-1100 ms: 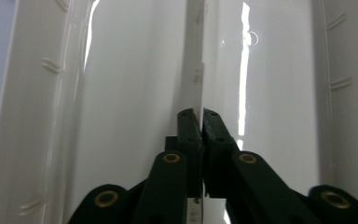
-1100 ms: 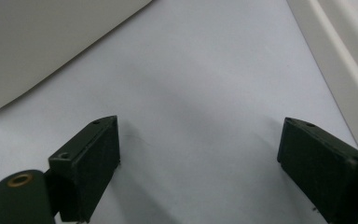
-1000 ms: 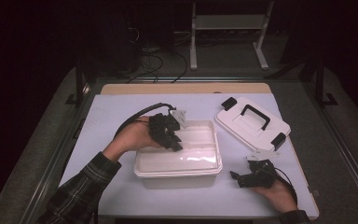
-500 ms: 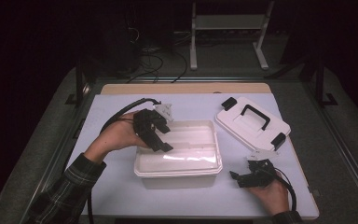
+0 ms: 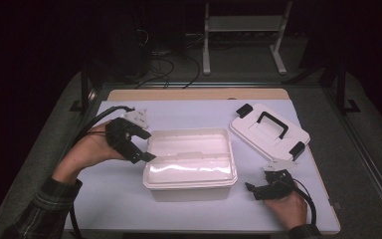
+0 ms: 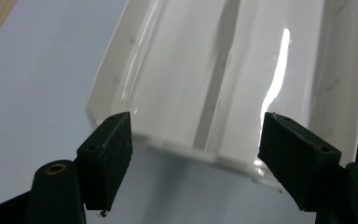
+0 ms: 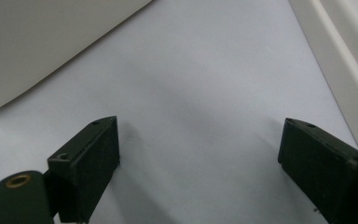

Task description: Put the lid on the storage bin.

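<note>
Dark floor, a tangle of cables and a pale metal stand (image 5: pixel 241 30) lie beyond the table (image 5: pixel 129 209), whose light, smooth sheet would let things slide. At its middle sits the white plastic box (image 5: pixel 191 167), open and glossy; I judge it light, fairly stiff at the rim but thin-walled and slippery, so the rim's short end is where I would pinch it. Its lid (image 5: pixel 270 132), with black handle and clips, lies flat on the sheet to the right of the box and a little farther from me. My left gripper (image 5: pixel 142 144) hangs just beside the box's left end; its jaws have just been spreading and nothing is between them. My right gripper (image 5: pixel 252 190) rests near the box's right front corner, jaws spread wide over bare sheet.
</note>
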`<control>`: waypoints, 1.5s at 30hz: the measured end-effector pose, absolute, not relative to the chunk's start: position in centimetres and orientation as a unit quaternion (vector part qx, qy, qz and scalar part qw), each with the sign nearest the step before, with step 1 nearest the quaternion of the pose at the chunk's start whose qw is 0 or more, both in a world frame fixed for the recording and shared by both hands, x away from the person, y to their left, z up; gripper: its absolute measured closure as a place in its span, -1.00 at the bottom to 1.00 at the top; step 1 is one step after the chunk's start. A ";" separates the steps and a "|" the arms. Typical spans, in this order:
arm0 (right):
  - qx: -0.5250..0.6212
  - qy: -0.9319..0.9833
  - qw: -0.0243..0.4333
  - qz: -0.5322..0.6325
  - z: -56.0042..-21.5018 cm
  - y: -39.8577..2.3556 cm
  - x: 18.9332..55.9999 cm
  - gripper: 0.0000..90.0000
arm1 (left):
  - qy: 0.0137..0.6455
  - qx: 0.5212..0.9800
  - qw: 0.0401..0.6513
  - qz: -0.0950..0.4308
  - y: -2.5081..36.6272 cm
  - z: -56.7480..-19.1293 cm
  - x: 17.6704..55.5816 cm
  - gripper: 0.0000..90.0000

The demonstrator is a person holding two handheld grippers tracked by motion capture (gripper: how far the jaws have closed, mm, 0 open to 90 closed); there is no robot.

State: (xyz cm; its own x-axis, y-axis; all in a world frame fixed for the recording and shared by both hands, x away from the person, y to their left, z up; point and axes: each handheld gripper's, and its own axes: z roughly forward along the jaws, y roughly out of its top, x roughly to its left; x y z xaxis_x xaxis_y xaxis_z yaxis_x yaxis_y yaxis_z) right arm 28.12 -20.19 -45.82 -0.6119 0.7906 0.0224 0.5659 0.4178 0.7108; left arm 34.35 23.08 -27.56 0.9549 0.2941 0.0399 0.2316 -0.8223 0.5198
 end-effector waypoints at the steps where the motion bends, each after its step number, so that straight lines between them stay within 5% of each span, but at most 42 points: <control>1: 0.410 0.827 0.160 0.350 -45.8 -20.2 28.1 -0.73 | 0.143 0.952 0.264 0.061 23.7 -27.6 34.2 -0.45; 13: 0.394 0.830 0.168 0.356 -44.8 -20.5 28.1 -0.68 | 0.199 0.941 0.261 0.085 29.5 -32.4 32.4 -0.52; 28: 0.393 0.835 0.151 0.354 -42.6 -21.6 29.8 -0.68 | 0.236 0.932 0.260 0.091 31.8 -41.4 30.8 -0.82; 45: 0.387 0.841 0.158 0.344 -39.1 -22.1 34.6 -0.68 | 0.254 0.909 0.317 0.093 33.3 -44.5 30.3 -1.00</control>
